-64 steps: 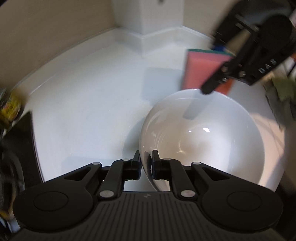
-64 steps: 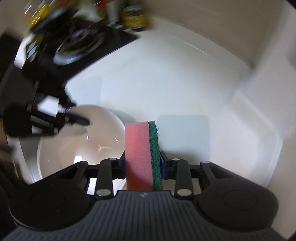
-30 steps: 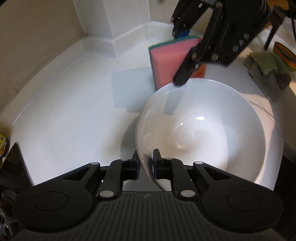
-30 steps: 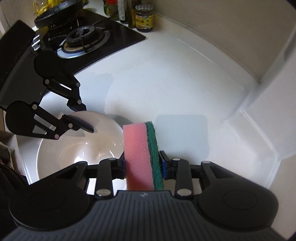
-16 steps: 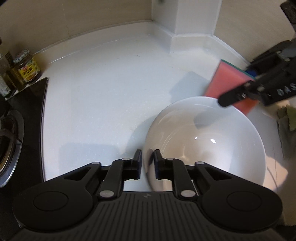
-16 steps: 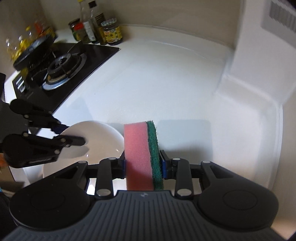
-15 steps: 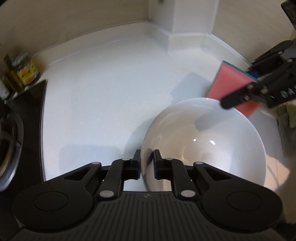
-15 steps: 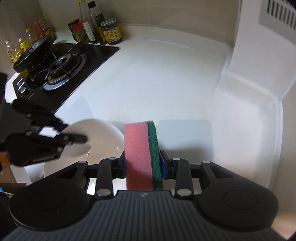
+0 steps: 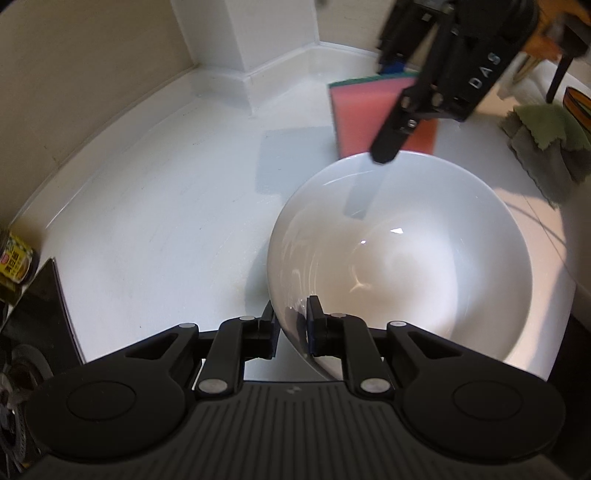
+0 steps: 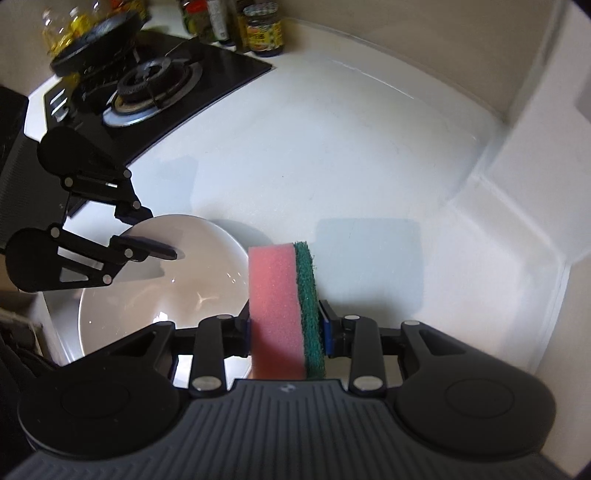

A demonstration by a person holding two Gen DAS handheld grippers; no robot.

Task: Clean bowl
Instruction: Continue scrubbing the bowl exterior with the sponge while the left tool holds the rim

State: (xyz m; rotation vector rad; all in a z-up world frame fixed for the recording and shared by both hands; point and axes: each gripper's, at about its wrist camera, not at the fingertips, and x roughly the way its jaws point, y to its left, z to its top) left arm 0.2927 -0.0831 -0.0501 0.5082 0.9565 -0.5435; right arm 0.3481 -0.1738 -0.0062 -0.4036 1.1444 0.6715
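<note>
A white bowl [image 9: 406, 266] is held over the white counter [image 9: 166, 221]. My left gripper [image 9: 291, 326] is shut on the bowl's near rim, one finger inside and one outside. My right gripper [image 10: 286, 325] is shut on a pink sponge with a green scouring side [image 10: 282, 306], held upright. In the left wrist view the sponge [image 9: 365, 110] hangs just beyond the bowl's far rim, outside the bowl. In the right wrist view the bowl [image 10: 166, 288] lies left of the sponge, with the left gripper [image 10: 147, 236] on its rim.
A black gas hob [image 10: 147, 85] with a pan [image 10: 96, 37] stands at the far left, jars and bottles [image 10: 258, 33] behind it. A jar [image 9: 14, 262] shows at the left edge. Green and grey cloths [image 9: 546, 144] lie at the right. A wall corner post [image 9: 266, 33] rises behind the counter.
The left gripper has swung with the bowl, so the view turned toward the cloths. The sponge has come closer to the bowl's far rim. Both grips are unchanged.
</note>
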